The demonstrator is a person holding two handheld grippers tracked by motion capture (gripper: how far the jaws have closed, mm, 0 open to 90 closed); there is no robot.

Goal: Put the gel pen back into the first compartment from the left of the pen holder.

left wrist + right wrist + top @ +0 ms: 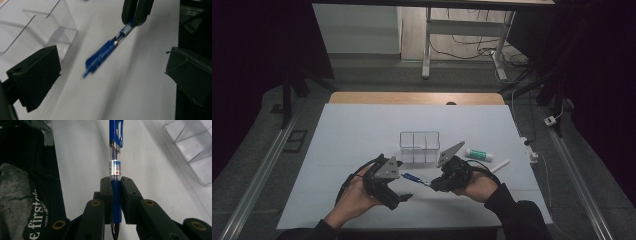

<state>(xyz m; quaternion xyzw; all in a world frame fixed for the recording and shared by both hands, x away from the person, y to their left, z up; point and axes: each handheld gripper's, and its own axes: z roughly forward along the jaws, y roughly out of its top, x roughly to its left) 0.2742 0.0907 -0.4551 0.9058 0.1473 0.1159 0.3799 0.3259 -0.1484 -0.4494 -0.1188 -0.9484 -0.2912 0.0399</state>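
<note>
The right tongs clamp the rubber grip of a blue click pen with a clear barrel, holding it above the white worktop, clip end pointing toward the left tongs. Those stand wide apart, nothing between them, just beside a clear plastic compartment box.

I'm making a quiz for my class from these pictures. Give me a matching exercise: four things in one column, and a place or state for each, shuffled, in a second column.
Things:
1. pen
2. clear box
3. glue stick
4. left gripper

Places or states:
A. lying on the table, right of the box
B. open, holding nothing
C. clamped in the right gripper
D. standing empty at the middle of the table

Pairs: 1-C, 2-D, 3-A, 4-B
</note>
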